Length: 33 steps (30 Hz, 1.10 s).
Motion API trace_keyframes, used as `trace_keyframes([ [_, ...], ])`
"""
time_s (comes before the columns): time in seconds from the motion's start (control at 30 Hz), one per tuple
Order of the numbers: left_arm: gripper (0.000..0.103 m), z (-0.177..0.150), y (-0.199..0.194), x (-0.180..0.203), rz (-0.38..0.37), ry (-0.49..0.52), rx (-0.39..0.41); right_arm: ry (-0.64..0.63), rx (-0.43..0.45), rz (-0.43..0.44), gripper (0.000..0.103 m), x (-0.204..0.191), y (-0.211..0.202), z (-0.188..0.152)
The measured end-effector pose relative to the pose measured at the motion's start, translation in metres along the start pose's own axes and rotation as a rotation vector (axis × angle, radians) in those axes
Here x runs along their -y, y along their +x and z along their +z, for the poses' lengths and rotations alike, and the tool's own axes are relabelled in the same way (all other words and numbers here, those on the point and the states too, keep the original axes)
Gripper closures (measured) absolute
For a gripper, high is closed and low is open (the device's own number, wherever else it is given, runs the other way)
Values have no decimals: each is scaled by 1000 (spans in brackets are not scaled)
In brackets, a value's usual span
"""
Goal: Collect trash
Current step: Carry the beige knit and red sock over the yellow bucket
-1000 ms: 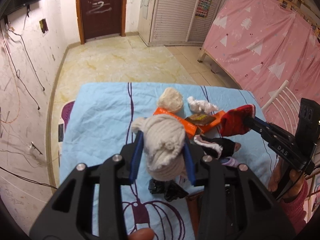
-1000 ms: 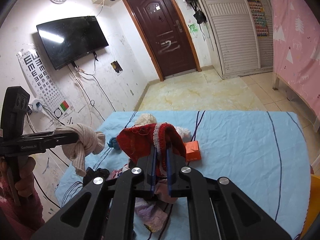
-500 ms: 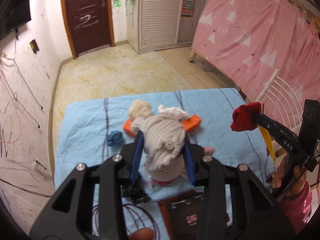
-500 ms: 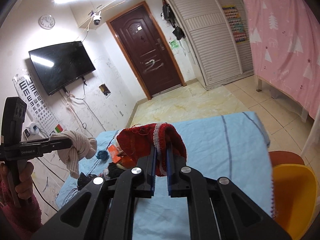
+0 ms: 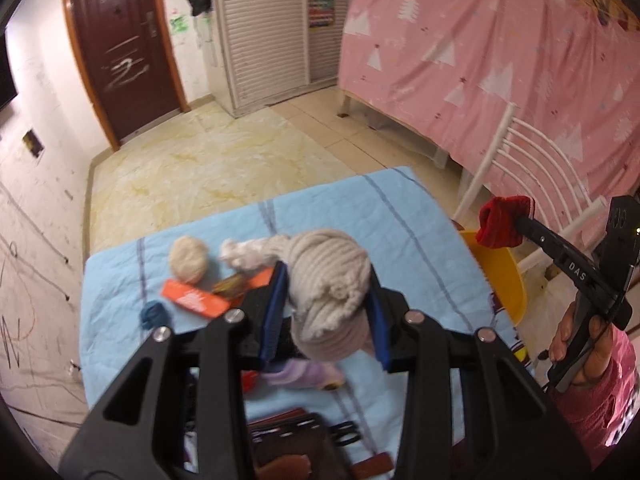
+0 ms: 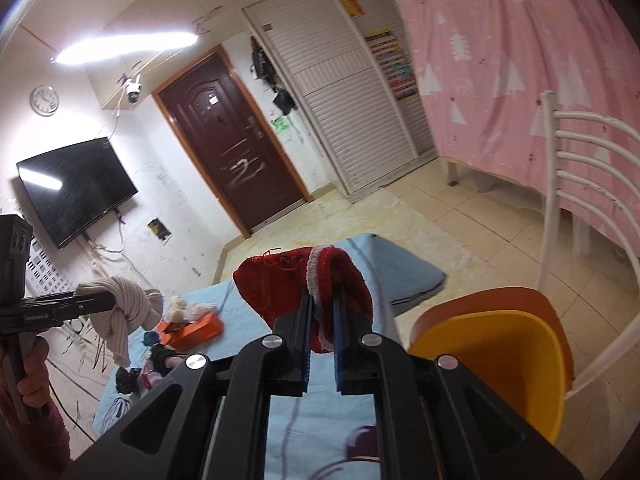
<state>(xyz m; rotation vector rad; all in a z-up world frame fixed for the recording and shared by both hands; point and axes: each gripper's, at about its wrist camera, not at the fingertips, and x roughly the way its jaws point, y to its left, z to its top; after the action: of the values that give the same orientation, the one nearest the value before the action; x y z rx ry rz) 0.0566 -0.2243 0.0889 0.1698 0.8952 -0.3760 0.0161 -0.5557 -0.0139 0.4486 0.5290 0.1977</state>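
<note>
My left gripper [image 5: 326,280] is shut on a knotted beige sock [image 5: 328,276] and holds it above the blue-covered table [image 5: 400,216]; it also shows in the right wrist view [image 6: 120,312]. My right gripper [image 6: 322,300] is shut on a red knitted sock [image 6: 280,284] and holds it just left of the yellow bin [image 6: 504,356]. In the left wrist view the red sock [image 5: 502,220] hangs over the yellow bin [image 5: 500,280] at the table's right edge.
On the table lie a beige yarn ball [image 5: 188,260], a white crumpled scrap [image 5: 240,254], orange boxes [image 5: 196,300], a blue ball [image 5: 152,314], a purple item [image 5: 304,372] and dark clutter. A white chair [image 5: 528,168] stands behind the bin.
Both grippers have swung right with their socks. The red sock has gone from above the table to beside the yellow bin. The beige sock has followed toward the right.
</note>
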Motion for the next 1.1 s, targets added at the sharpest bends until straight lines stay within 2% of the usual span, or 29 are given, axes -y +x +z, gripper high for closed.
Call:
trace_keyframes([
  [0.27, 67, 16, 14, 71, -65, 106, -18, 54, 18, -111, 101, 49, -15, -10],
  [0.43, 67, 24, 23, 110, -88, 158, -26, 81, -2, -166, 101, 78, -17, -22],
  [0.83, 67, 37, 71, 199, -131, 244, -104, 156, -32, -187, 101, 113, -10, -31],
  [1.1, 67, 42, 101, 232, -153, 252, -155, 184, -53, -183, 98, 123, -7, -30],
])
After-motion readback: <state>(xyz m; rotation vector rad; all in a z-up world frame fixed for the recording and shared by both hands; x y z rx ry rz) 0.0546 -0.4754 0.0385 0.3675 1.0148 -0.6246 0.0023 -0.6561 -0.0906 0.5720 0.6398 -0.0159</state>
